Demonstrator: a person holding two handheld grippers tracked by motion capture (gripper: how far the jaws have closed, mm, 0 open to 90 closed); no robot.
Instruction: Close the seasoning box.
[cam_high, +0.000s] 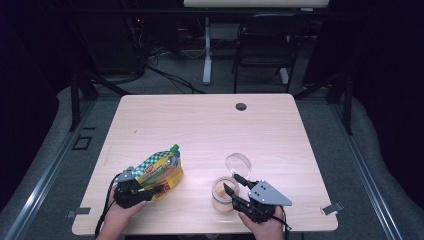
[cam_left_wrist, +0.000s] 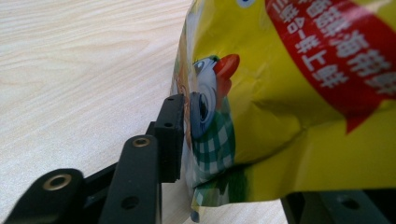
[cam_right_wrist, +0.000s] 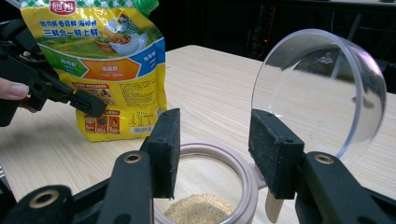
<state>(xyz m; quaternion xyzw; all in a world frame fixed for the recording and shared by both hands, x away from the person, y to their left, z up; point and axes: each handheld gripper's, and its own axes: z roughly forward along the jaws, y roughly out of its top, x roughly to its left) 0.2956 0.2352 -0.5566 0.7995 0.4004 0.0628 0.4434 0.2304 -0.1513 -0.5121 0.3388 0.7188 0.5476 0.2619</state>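
while the yellow seasoning pouch (cam_high: 161, 172) stood upright near the front left of the wooden table (cam_high: 200, 125), the left gripper (cam_high: 141, 192) sat at its lower edge with its jaws apart. seen from the left gripper view, one black pad (cam_left_wrist: 170, 135) lay just beside the printed face of the pouch (cam_left_wrist: 289, 102), with the other jaw low at the right under the pouch's bottom edge; the jaws were spread around the pouch, and whether the pad touched the film i could not tell. the pouch's green cap (cam_high: 174, 148) pointed up and away from the person.

to the right, the right gripper (cam_high: 235, 186) hovered over the open jar (cam_high: 223, 195), released and grasping nothing. in the right gripper view its two pads (cam_right_wrist: 164, 149) stood wide on either side of the jar's pale rim (cam_right_wrist: 243, 172), with a layer of tan granules (cam_right_wrist: 198, 209) showing at the bottom of the jar. the jar's clear hinged lid (cam_right_wrist: 322, 88) stood tipped up behind the right-hand pad. in that same view the pouch (cam_right_wrist: 105, 70) stood well beyond the jar, with the left gripper (cam_right_wrist: 70, 100) reaching in at its lower left and a fingertip (cam_right_wrist: 11, 89) behind it.
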